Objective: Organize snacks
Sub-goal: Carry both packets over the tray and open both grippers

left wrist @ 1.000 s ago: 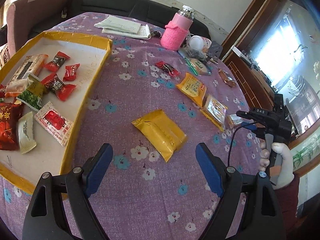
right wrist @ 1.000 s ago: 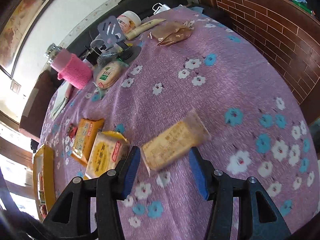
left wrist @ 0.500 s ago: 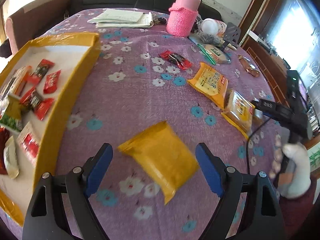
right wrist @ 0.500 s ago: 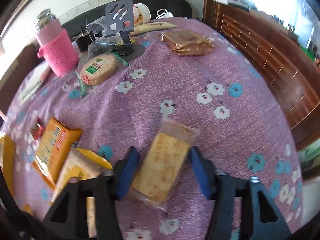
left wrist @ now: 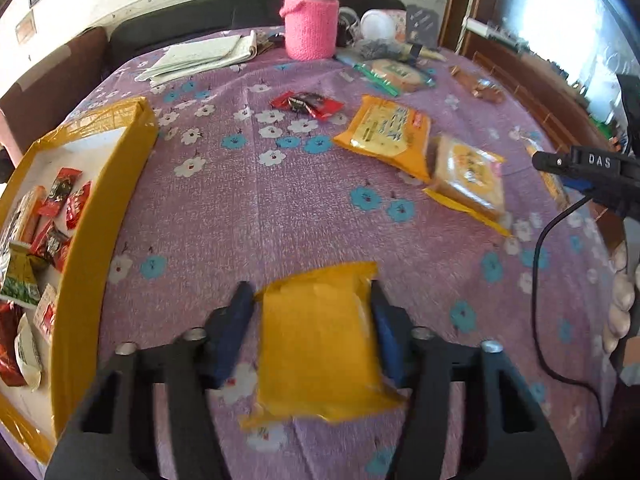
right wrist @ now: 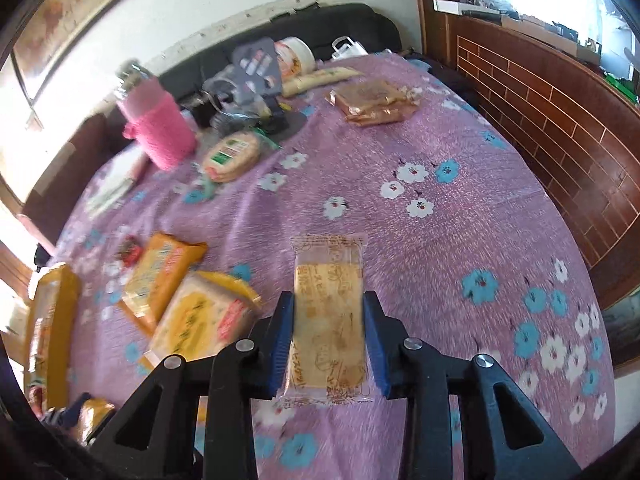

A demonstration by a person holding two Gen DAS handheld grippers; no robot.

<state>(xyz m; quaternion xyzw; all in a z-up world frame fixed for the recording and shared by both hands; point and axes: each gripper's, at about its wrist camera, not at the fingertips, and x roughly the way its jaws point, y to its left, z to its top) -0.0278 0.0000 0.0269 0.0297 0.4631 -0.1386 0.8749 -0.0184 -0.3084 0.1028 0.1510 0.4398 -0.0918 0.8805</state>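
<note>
My left gripper (left wrist: 310, 320) has closed its blue fingers around a plain yellow snack packet (left wrist: 320, 344) lying on the purple flowered tablecloth (left wrist: 248, 208). My right gripper (right wrist: 327, 326) is shut on a clear-wrapped cracker packet (right wrist: 328, 320). The right gripper also shows at the right of the left wrist view (left wrist: 580, 168). A yellow-rimmed tray (left wrist: 120, 184) holding several small snacks sits at the left. Two yellow packets (left wrist: 388, 132) (left wrist: 468, 176) and red candies (left wrist: 308, 104) lie on the cloth.
A pink-sleeved bottle (left wrist: 310, 28), papers (left wrist: 200, 56), a round cracker pack (left wrist: 396, 74), a phone stand (right wrist: 256, 68) and a brown wrapped snack (right wrist: 372, 100) stand at the table's far side. A brown wooden wall (right wrist: 560, 128) borders the right.
Both grippers went from open to closed: the left moved forward over the yellow packet and gripped it, the right squared up on the cracker packet and gripped it.
</note>
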